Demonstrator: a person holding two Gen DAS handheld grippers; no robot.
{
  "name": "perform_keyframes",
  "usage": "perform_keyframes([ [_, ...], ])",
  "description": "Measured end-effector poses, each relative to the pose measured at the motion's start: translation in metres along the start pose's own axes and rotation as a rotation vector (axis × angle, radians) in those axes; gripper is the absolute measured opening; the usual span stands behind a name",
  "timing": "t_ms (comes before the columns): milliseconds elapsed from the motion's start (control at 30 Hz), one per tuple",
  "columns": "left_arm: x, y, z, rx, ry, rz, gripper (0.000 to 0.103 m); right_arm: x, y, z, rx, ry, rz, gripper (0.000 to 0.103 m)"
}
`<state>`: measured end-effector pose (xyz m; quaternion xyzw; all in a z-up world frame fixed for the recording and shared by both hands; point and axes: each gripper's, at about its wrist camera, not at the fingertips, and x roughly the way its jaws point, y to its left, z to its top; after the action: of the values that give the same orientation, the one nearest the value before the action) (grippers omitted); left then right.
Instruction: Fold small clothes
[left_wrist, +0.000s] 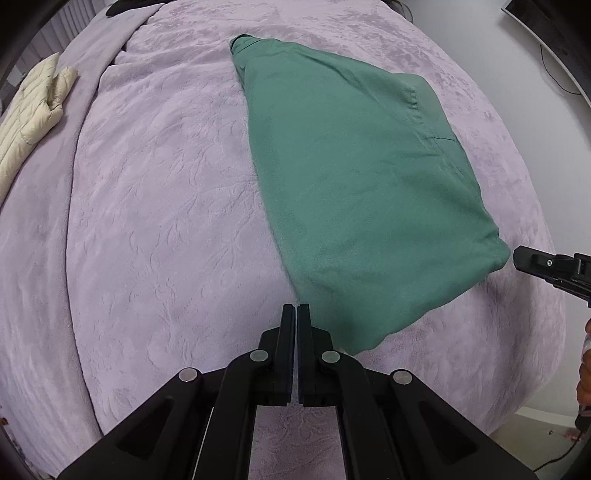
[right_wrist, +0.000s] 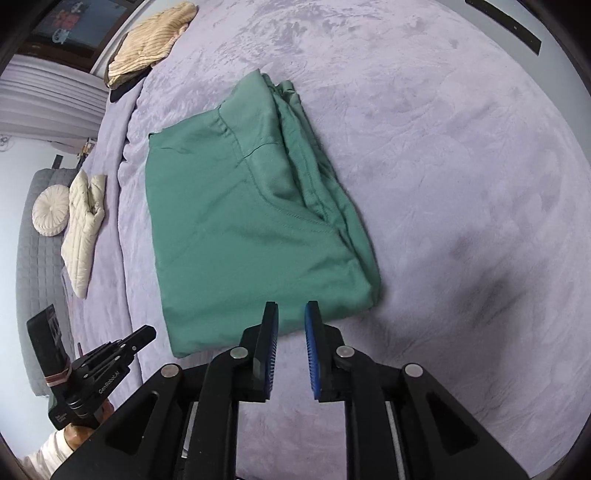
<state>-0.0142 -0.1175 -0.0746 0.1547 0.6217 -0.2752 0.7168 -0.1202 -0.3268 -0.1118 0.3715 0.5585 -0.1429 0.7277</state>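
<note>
Left tongs: clenched on nothing, black fingers pressed flat together, poised above the near corner of the green garment, apart from the cloth. Right tongs: released, a clear gap between the blue-ribbed pads, nothing between them, hanging just over the garment's near hem; seemingly parted so the cloth can settle rather than be dragged.

Green garment: lying on the lilac bedspread, folded into a compact oblong of several layers, stacked edges and a stitched seam showing along one long side; flat and free of both tongs, hence probably a fold just completed or nearly so.

Cream quilted item and tan knit: well apart near the bed's far edge, perhaps awaiting or already past folding; impossible to tell which.
</note>
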Motion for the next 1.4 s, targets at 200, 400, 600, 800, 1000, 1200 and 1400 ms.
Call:
perform_keyframes([
  [200, -0.008, 0.007, -0.005, -0.021, 0.011, 0.032, 0.001, 0.007, 0.024, -0.02, -0.03, 0.035, 0.009, 0.051],
  [400, -0.011, 0.013, -0.007, -0.035, 0.014, 0.035, 0.001, 0.008, 0.035, -0.024, -0.051, 0.045, 0.002, 0.061],
  [600, -0.011, 0.017, -0.006, -0.052, 0.014, 0.043, 0.001, 0.005, 0.038, -0.023, -0.062, 0.039, -0.008, 0.074],
  [800, -0.008, 0.017, -0.002, -0.082, 0.034, 0.083, 0.098, 0.001, 0.039, -0.022, -0.071, 0.025, -0.017, 0.08],
  [1000, 0.001, 0.018, 0.006, -0.095, -0.002, 0.119, 0.102, -0.002, 0.047, -0.015, -0.124, 0.001, -0.059, 0.085],
  [1200, 0.011, 0.032, 0.016, -0.16, -0.009, 0.13, 0.102, -0.009, 0.051, -0.006, -0.174, -0.044, -0.091, 0.103],
  [1400, 0.021, 0.035, 0.028, -0.151, 0.004, 0.13, 0.102, -0.008, 0.048, 0.0, -0.165, -0.024, -0.044, 0.103],
])
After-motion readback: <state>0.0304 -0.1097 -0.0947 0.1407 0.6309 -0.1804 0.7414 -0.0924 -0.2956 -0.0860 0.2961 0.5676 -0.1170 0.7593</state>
